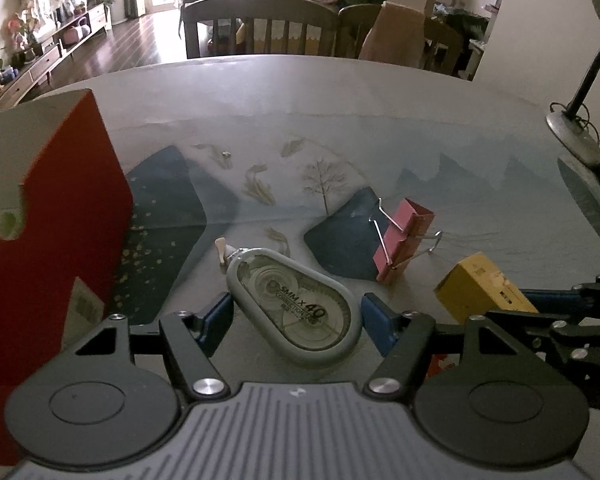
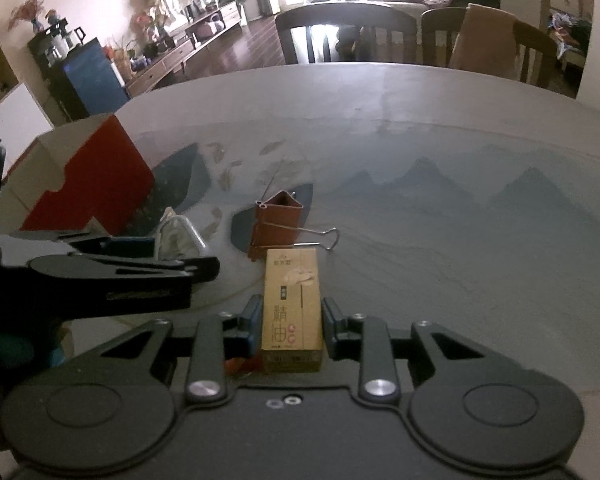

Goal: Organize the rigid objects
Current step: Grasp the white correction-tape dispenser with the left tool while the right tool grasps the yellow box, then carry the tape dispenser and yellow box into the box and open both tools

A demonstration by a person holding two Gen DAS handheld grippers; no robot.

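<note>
A grey correction tape dispenser (image 1: pixel 296 304) lies between the blue pads of my left gripper (image 1: pixel 297 311), which press on both its sides; the gripper is shut on it just above the table. My right gripper (image 2: pixel 291 316) is shut on a small yellow carton (image 2: pixel 292 312) with printed characters, held lengthwise between the pads. The same carton (image 1: pixel 476 288) shows at the right of the left wrist view. A pink binder clip (image 1: pixel 404 240) stands on the table just beyond both grippers, directly behind the carton in the right wrist view (image 2: pixel 278 228).
A tall red and white box (image 1: pixel 60 240) stands on the left of the round table (image 2: pixel 460 240), close beside my left gripper. A lamp base (image 1: pixel 572 136) with a black neck sits at the far right. Wooden chairs (image 1: pixel 260 24) line the far edge.
</note>
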